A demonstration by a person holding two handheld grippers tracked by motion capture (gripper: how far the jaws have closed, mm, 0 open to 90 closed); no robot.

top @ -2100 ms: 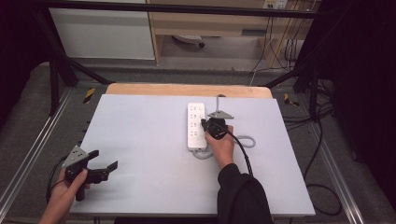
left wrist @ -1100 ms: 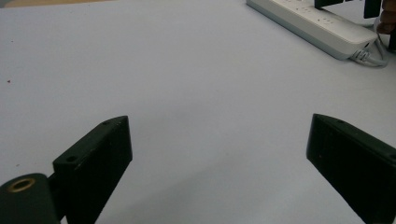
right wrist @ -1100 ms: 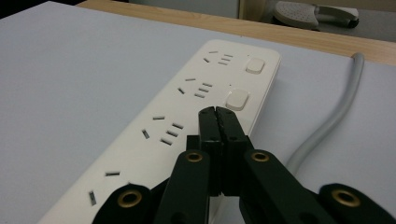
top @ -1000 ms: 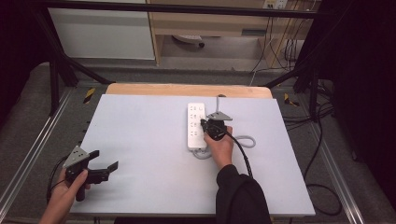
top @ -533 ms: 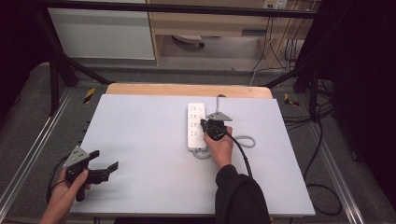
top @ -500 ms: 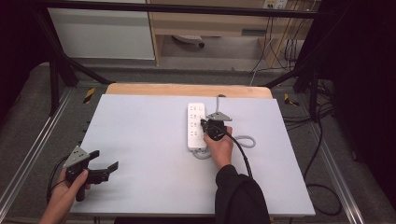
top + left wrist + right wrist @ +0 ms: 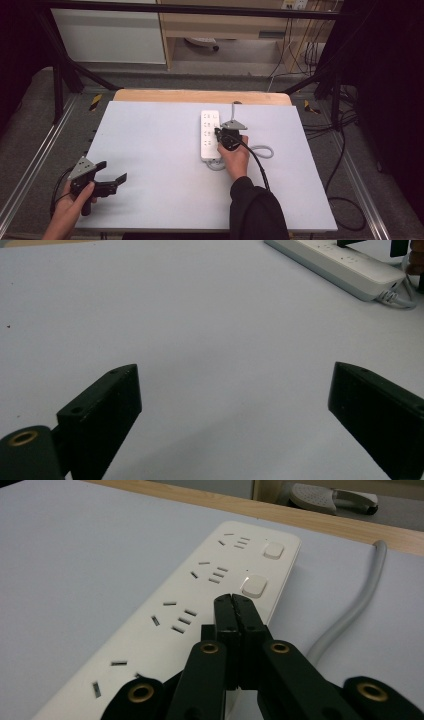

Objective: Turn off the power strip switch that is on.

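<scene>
The long white plastic power strip lies flat on the pale grey worktop, directly under and ahead of the jaws of my right gripper. Those jaws are pressed together with nothing between them, their tips hovering at or just above the strip's top face, just short of the second square white switch button; I cannot tell whether they touch the plastic. A further switch button sits beyond, near the strip's far end, and rows of socket slots run off to the left of my jaws. To the right of them a thick grey cable curves away across the worktop toward its wooden far edge. From the high view my right hand grips the tool over the strip's right side, a dark sleeve behind it, and the strip's white cord loops just beside my hand. My left gripper is well apart from all this, near the worktop's near left corner, held in my left hand. Its jaws stand wide apart, holding nothing, with only bare worktop between them, and the strip's cord end is far off beyond my right jaw.
</scene>
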